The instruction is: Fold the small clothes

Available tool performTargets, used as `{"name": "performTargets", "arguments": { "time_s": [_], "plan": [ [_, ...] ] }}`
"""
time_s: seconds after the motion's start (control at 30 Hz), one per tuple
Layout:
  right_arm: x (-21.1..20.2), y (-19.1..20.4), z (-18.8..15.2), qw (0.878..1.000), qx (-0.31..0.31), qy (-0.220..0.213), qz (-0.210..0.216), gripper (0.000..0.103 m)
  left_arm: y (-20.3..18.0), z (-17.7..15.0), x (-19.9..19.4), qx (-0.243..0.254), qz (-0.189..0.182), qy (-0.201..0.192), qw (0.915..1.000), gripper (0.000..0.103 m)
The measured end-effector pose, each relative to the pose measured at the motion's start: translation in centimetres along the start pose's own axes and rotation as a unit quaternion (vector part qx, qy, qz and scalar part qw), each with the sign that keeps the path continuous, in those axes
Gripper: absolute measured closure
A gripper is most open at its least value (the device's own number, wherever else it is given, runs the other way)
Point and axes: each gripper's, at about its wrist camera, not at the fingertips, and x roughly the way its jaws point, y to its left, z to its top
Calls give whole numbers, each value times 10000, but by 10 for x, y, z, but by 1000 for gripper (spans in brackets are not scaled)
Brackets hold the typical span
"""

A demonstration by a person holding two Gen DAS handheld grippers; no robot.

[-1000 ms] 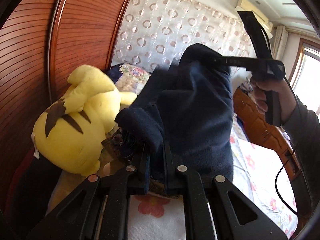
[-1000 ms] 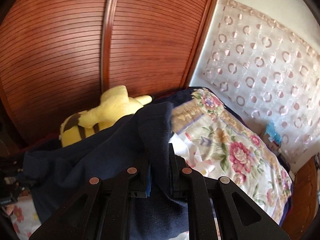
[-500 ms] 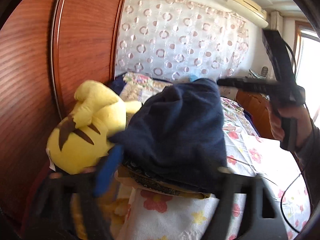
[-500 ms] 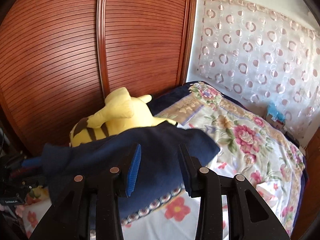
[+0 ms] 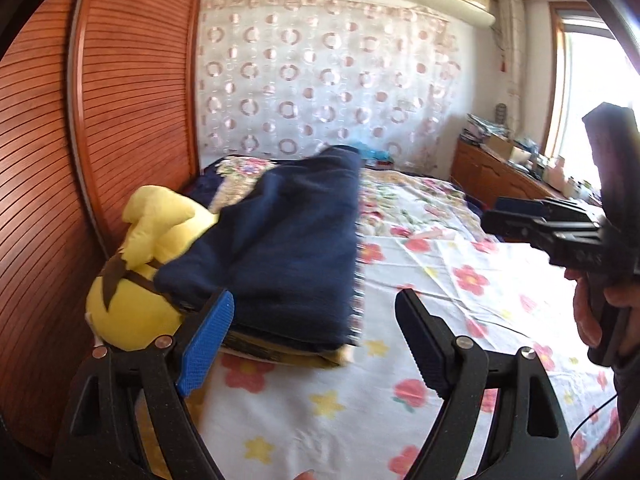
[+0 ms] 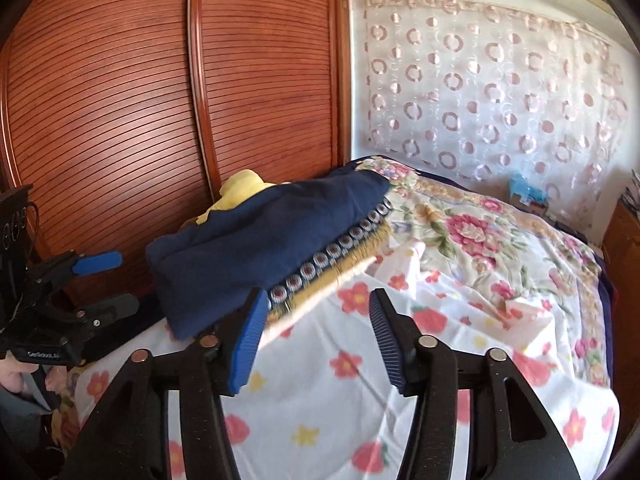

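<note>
A folded navy garment [image 5: 280, 248] lies on top of a stack of folded clothes on the flowered bed sheet [image 5: 420, 280]; it also shows in the right wrist view [image 6: 272, 240], above a patterned layer [image 6: 332, 256]. My left gripper [image 5: 316, 344] is open and empty, just in front of the stack. My right gripper [image 6: 316, 340] is open and empty, near the stack's front corner. Each gripper shows in the other's view: the right one [image 5: 560, 228], the left one [image 6: 96, 280].
A yellow plush toy [image 5: 140, 272] sits left of the stack against the wooden slatted wardrobe doors [image 6: 160, 100]. A floral quilt [image 6: 480, 232] covers the far bed. A wooden dresser [image 5: 500, 176] stands at the right under a window.
Both grippers were shut on the navy garment, holding it up. They have let it go onto the stack, opened wide and pulled back from it.
</note>
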Motion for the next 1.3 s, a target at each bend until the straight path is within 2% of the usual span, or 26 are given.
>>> {"name": "performTargets", "arguments": {
  "time_s": [0.2, 0.53, 0.73, 1.0, 1.17, 1.3],
  "plan": [
    [-54, 8, -47, 9981, 482, -94, -383, 30, -37, -5, -6, 207, -299, 8, 9993, 20],
    [-135, 30, -100, 9869, 1124, -309, -1117, 29, -84, -15, -25, 467, -580, 14, 9972, 20],
    [-175, 54, -111, 9810, 1266, -507, -1380, 26, -106, -9, -48, 561, -618, -178, 9964, 20],
    [-235, 87, -120, 9702, 1288, -1021, -1780, 25, -125, 12, -70, 603, -531, -421, 9959, 20],
    [-258, 102, -130, 9650, 1297, -1249, -1907, 25, -131, 23, -83, 610, -509, -561, 9953, 20],
    [-260, 113, -135, 9621, 1287, -1321, -2010, 25, -133, 25, -89, 622, -543, -655, 9944, 20]
  ]
}}
